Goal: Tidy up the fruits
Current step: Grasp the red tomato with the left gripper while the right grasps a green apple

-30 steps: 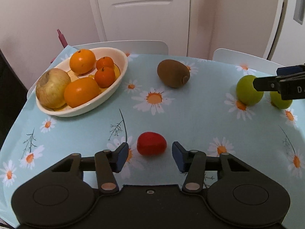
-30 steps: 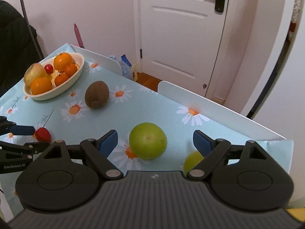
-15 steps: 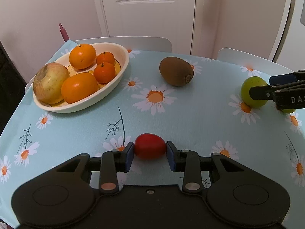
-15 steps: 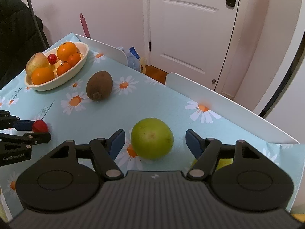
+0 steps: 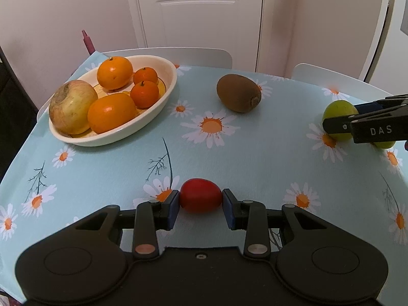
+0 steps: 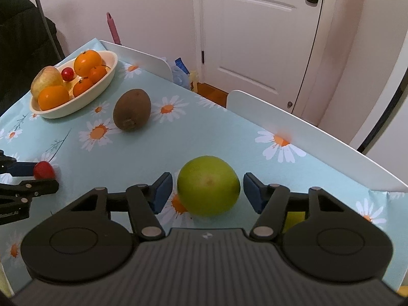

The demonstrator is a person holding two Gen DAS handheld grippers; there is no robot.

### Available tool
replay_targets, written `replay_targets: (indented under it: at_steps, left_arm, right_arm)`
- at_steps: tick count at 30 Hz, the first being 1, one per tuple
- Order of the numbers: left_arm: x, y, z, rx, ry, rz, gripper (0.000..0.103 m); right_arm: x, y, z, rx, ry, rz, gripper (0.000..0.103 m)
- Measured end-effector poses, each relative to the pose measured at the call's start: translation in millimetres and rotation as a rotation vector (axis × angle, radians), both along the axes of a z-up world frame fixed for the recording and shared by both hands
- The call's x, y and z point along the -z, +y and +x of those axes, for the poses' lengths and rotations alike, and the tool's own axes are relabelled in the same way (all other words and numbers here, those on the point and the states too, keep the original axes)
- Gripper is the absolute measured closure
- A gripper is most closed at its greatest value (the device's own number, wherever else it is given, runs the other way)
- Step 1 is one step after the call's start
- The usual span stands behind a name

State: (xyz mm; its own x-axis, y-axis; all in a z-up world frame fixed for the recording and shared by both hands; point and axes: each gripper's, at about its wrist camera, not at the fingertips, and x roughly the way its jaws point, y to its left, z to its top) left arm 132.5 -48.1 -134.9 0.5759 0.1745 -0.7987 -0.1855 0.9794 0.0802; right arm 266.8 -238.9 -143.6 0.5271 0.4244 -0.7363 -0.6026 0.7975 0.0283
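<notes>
My left gripper (image 5: 201, 205) is shut on a small red tomato (image 5: 200, 195) low over the daisy tablecloth; it also shows in the right wrist view (image 6: 43, 169). My right gripper (image 6: 207, 192) is open around a green apple (image 6: 208, 185), its pads a little apart from the apple's sides. The apple shows at the right in the left wrist view (image 5: 339, 116). A white oval bowl (image 5: 155, 107) at the far left holds oranges (image 5: 114, 72), a yellowish apple (image 5: 72, 107) and a small red fruit (image 6: 67, 73). A brown kiwi (image 5: 238, 96) lies mid-table.
A second green fruit (image 6: 293, 220) lies behind my right gripper's right finger, mostly hidden. White chair backs (image 6: 318, 142) line the table's far edge. A white door (image 5: 201, 12) stands behind.
My left gripper closed on the red tomato. My right gripper moved forward around the green apple and its fingers narrowed.
</notes>
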Motion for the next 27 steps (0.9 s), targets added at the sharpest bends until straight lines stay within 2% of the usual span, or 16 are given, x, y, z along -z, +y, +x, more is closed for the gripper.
replay_targets:
  at_steps: [1, 10, 21, 27]
  left_arm:
    - [-0.3, 0.7, -0.8, 0.001, -0.001, 0.001, 0.064]
    - [-15.0, 5.0, -11.6, 0.008, -0.035, 0.012, 0.064]
    - [-55.1, 16.1, -32.4, 0.002, -0.109, 0.031, 0.064]
    - [-78.7, 38.2, -37.0, 0.010, -0.153, 0.056, 0.064]
  right_arm:
    - [0.1, 0.1, 0.2, -0.001, 0.000, -0.001, 0.034]
    - [-11.4, 1.1, -10.2, -0.011, -0.001, 0.019, 0.035]
    - [-39.1, 27.1, -40.8, -0.058, -0.018, 0.059, 0.035]
    - [-55.4, 53.4, -56.7, -0.059, -0.023, 0.085, 0.035]
